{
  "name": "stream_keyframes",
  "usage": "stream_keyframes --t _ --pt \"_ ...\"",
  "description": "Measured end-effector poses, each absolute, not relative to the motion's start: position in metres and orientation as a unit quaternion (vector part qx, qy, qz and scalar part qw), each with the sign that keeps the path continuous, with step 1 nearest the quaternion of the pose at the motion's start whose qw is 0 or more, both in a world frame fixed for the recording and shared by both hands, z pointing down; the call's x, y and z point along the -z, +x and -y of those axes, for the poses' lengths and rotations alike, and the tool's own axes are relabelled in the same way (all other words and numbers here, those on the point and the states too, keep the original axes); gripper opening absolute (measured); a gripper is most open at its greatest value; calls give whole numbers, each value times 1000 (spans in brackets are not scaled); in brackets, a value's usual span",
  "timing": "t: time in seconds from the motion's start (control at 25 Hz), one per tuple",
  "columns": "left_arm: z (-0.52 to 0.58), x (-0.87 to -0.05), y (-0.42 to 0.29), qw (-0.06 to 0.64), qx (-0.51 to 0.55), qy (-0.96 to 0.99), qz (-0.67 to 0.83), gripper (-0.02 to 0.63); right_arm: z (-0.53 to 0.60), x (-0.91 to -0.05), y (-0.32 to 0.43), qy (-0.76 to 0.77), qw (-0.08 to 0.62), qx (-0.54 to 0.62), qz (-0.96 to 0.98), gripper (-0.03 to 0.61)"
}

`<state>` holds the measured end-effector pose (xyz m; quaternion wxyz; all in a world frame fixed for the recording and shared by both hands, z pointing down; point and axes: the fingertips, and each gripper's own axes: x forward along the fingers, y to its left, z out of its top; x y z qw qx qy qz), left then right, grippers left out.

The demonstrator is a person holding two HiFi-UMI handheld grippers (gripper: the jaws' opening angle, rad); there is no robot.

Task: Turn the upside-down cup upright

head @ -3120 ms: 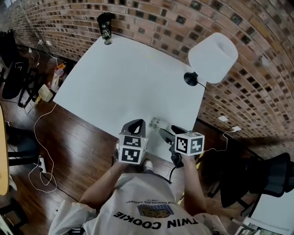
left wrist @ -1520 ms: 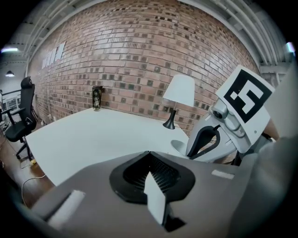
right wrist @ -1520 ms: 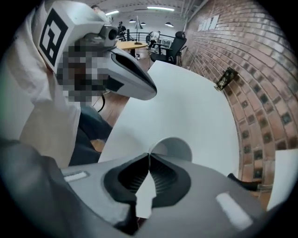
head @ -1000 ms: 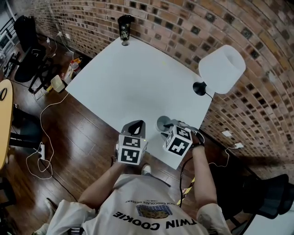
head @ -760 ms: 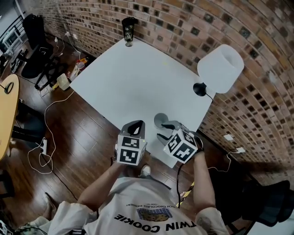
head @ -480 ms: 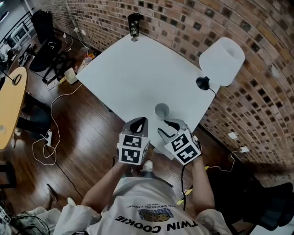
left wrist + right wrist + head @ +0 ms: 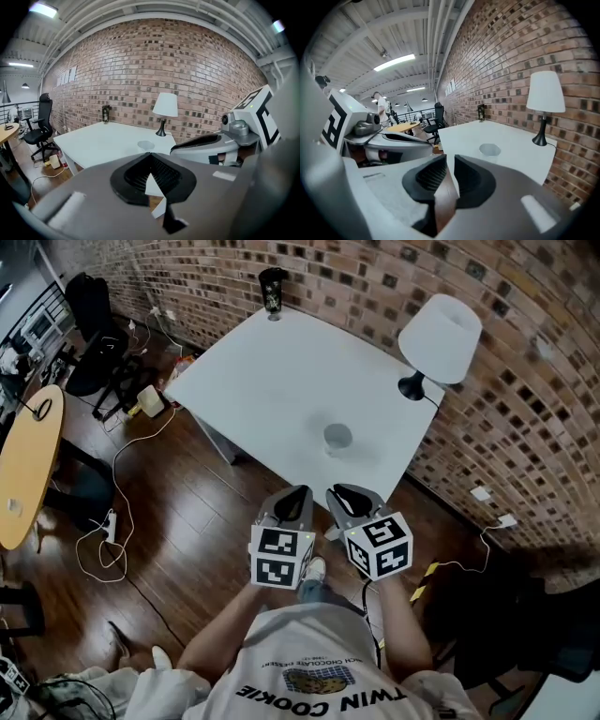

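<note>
One cup (image 7: 337, 438), upright, apparently empty, near right on white table (image 7: 253, 371). Left gripper (image 7: 298, 497) clenched, empty; right gripper (image 7: 348, 495) closing on nothing.

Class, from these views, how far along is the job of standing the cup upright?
Done: the cup stands mouth-up on the white table. In hand: nothing; the left gripper and right gripper are apart from it near the table's edge, the right jaws closing on nothing. Left: seemingly nothing.
</note>
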<state>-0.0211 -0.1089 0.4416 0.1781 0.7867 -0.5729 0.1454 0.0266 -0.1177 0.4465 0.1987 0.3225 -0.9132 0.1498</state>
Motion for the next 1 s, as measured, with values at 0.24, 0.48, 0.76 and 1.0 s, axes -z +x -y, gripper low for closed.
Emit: stream_keyframes --t 0.24,0.48,0.76,1.0 --pt "40 -436 -28 168 -146 800 557 6 47 -442 13 354 186 -160 902 33" --pt "-33 -432 -32 158 -144 810 546 6 -27 -435 6 384 155 -170 894 3" --pt "-93 -430 -14 168 -132 821 530 6 -87 -430 21 419 143 -170 880 3" --pt "-116 -427 5 160 -136 824 527 6 -111 -422 36 426 137 -165 879 3"
